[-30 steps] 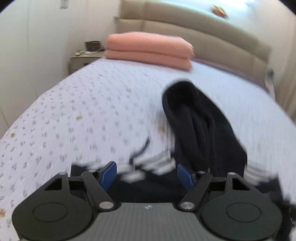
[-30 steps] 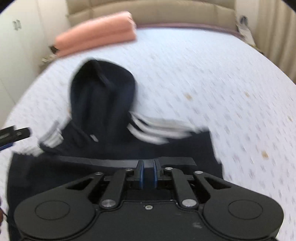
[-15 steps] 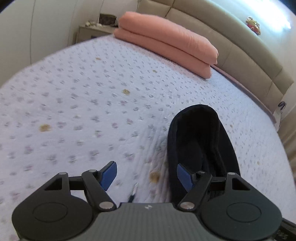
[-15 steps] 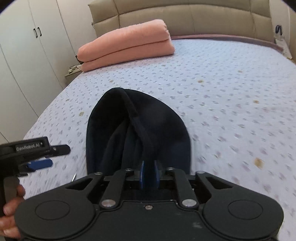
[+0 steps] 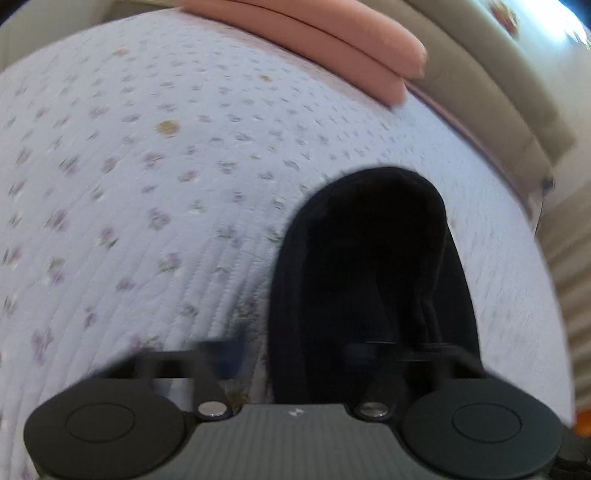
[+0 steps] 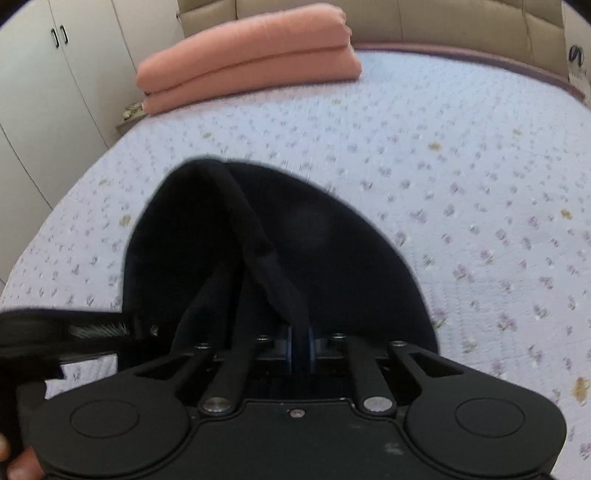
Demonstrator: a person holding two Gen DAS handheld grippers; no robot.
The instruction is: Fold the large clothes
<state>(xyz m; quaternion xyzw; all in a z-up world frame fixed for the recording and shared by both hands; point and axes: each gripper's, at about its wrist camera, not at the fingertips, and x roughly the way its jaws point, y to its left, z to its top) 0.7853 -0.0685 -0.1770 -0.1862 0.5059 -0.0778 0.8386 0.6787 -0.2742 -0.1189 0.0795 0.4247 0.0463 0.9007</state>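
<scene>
Black fleece hooded garment on floral quilted bed | right gripper closing on hood edge | left gripper newly clenched, contents unclear | fold starting.

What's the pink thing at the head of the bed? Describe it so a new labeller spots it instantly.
Start at the beige padded headboard behind the floral quilted bedspread. Lying along its base, toward the white wardrobe side, is a folded salmon-pink blanket, stacked in two thick layers. It is the only pink item; the dark hooded garment lies nearer the cameras.
</scene>
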